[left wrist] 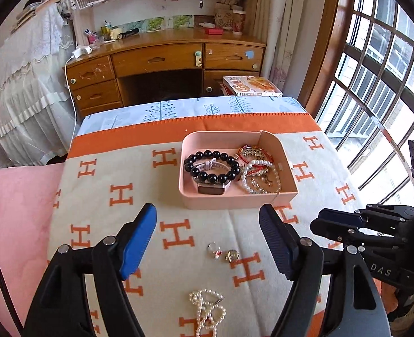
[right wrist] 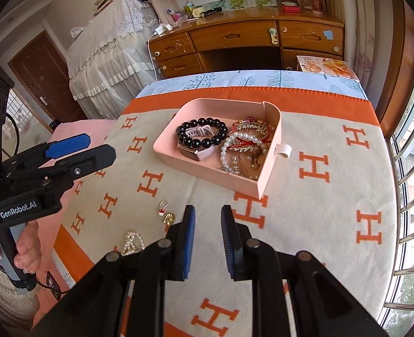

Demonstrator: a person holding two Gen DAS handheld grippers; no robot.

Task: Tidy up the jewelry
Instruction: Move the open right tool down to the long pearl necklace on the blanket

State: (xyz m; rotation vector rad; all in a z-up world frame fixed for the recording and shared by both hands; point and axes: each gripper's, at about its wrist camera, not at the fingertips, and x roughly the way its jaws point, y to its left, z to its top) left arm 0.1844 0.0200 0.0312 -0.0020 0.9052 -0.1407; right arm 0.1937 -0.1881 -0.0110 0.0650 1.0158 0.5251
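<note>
A lace-draped piece of furniture (left wrist: 18, 84) fills the upper left of the left wrist view, beside a wooden desk (left wrist: 162, 59) with drawers across the top centre and a barred window (left wrist: 381, 78) at the right edge. Below them lies a cream blanket (left wrist: 139, 179) patterned with orange H letters, with a pink cushion (left wrist: 13, 205) at its left edge. On the blanket, centre frame, sits a pink tray (left wrist: 223, 200) holding a black bead bracelet (left wrist: 211, 167), a watch (left wrist: 211, 188) and a tangle of pearl and gold bracelets (left wrist: 258, 170). Nearer the camera, loose on the blanket, lie two small rings (left wrist: 223, 252) and a pearl necklace (left wrist: 207, 309) at bottom centre. The left gripper (left wrist: 207, 241) stands wide apart with nothing between its blue pads. In the right wrist view the right gripper (right wrist: 207, 241) is at bottom centre, its jaws narrow but parted and empty.
</note>
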